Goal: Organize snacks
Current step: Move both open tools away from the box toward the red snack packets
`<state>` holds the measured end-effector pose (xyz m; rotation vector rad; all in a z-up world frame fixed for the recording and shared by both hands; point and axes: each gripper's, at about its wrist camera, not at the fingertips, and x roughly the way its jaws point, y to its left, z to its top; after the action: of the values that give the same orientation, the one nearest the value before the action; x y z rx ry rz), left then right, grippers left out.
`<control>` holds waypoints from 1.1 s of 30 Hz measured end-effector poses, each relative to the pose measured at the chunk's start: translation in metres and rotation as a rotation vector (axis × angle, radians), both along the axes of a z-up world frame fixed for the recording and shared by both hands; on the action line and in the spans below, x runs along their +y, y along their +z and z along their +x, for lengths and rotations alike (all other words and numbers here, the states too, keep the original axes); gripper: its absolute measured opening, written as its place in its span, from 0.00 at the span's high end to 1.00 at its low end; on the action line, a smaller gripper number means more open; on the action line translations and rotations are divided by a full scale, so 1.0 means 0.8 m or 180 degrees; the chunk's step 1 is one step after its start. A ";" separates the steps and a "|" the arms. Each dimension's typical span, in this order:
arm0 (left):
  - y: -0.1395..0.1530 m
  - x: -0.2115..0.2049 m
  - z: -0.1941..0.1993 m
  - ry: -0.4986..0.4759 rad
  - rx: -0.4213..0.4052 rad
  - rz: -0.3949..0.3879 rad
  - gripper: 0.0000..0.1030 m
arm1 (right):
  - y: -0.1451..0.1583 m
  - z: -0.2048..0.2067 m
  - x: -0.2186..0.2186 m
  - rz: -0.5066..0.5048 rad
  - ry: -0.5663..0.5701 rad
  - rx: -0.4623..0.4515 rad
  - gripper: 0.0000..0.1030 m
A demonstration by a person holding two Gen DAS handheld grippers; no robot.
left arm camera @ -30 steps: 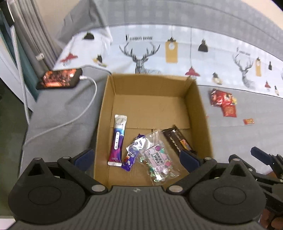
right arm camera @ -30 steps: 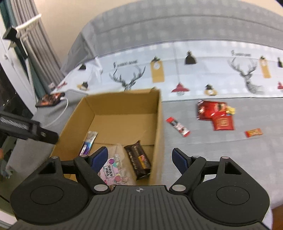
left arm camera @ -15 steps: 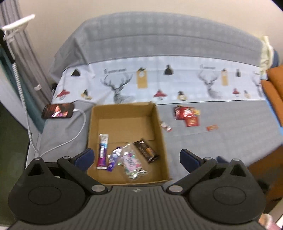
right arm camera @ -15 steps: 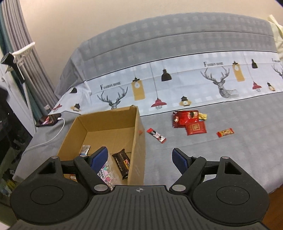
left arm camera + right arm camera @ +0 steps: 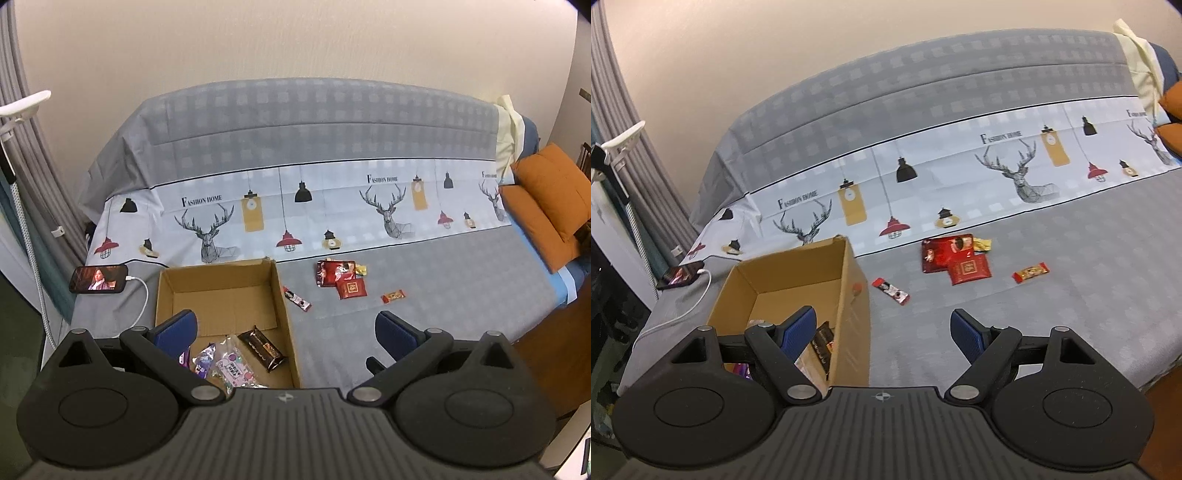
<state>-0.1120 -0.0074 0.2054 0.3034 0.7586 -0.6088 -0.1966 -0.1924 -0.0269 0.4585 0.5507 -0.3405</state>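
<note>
In the right wrist view, the near wall of the cardboard box (image 5: 849,332) hides most of the snacks inside. A blue gripper finger (image 5: 798,328) covers part of the dark bar (image 5: 823,345). Right of the box, the writing on the red packets (image 5: 955,258) is too small to read.

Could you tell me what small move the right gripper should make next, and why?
Probably reach the right gripper forward toward the slim red stick snack. Its jaws are open and empty, and that snack is the loose one lying nearest the cardboard box.
</note>
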 end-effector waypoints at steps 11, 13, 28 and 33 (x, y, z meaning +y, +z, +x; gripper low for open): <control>-0.002 -0.033 -0.023 -0.0221 -0.0066 0.0079 0.00 | -0.004 -0.021 -0.023 0.0043 -0.0145 -0.0071 0.21; -0.003 -0.041 -0.023 -0.0237 -0.0063 0.0081 0.00 | -0.006 -0.025 -0.029 0.0064 -0.0187 -0.0065 0.21; -0.098 -0.151 0.059 -0.0394 0.0332 0.0412 0.00 | -0.042 -0.040 -0.106 0.0189 -0.0636 0.0003 0.17; -0.174 -0.210 0.133 -0.0295 0.0463 0.0594 0.00 | -0.070 -0.023 -0.141 0.0267 -0.0693 0.0101 0.12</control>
<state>-0.0060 -0.1753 0.0661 0.4719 0.9476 -0.6535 -0.2151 -0.3053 -0.0826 0.5968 0.5487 -0.5351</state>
